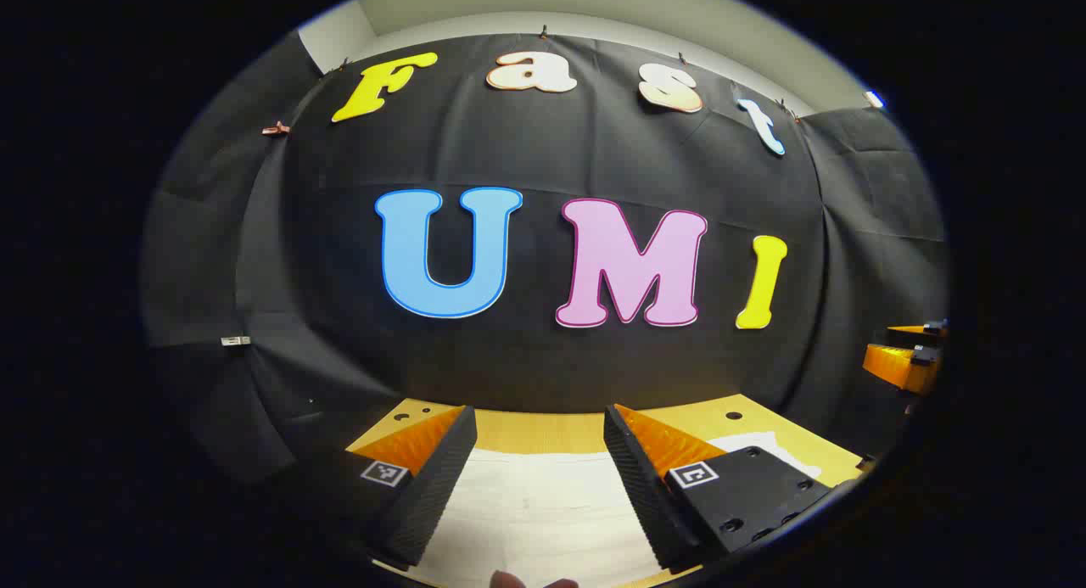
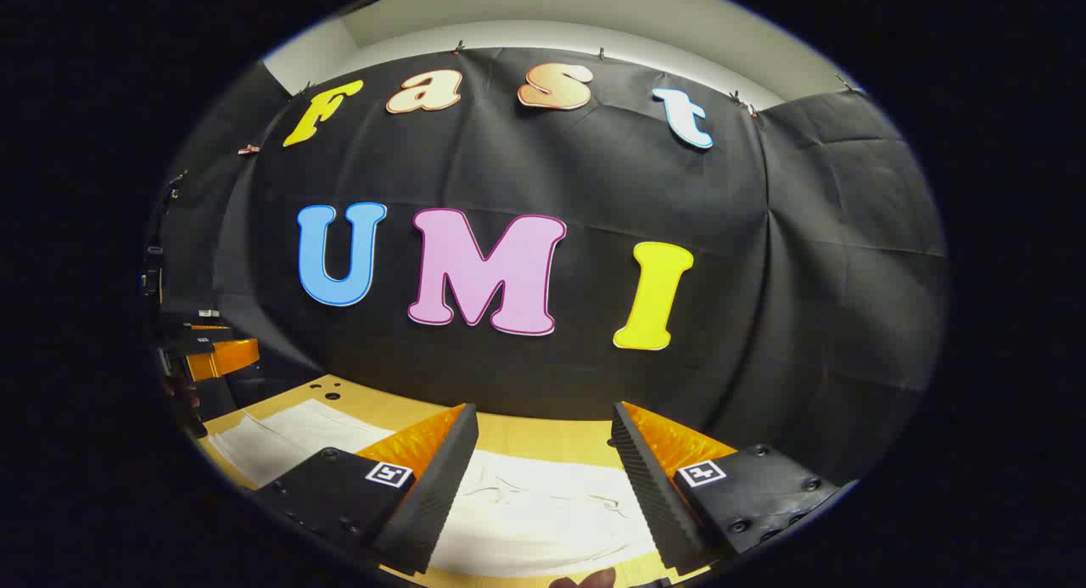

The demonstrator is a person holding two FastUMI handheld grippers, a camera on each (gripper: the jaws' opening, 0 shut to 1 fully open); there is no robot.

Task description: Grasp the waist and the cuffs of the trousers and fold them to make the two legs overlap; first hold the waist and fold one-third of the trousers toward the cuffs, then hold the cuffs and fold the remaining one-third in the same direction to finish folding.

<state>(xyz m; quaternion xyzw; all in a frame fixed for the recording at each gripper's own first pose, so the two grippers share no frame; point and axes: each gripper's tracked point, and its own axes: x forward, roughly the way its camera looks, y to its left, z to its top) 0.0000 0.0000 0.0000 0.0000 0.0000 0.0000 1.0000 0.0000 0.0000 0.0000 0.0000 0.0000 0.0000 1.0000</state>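
We count one pair of white trousers (image 1: 543, 507), spread flat; one wooden table (image 1: 543, 431) beneath it; two grippers, the left gripper (image 1: 540, 478) and the right gripper (image 2: 540, 478), each with two fingers set apart; in the left gripper view we count three round holes in the table top, two at the far left corner and one at the far right.
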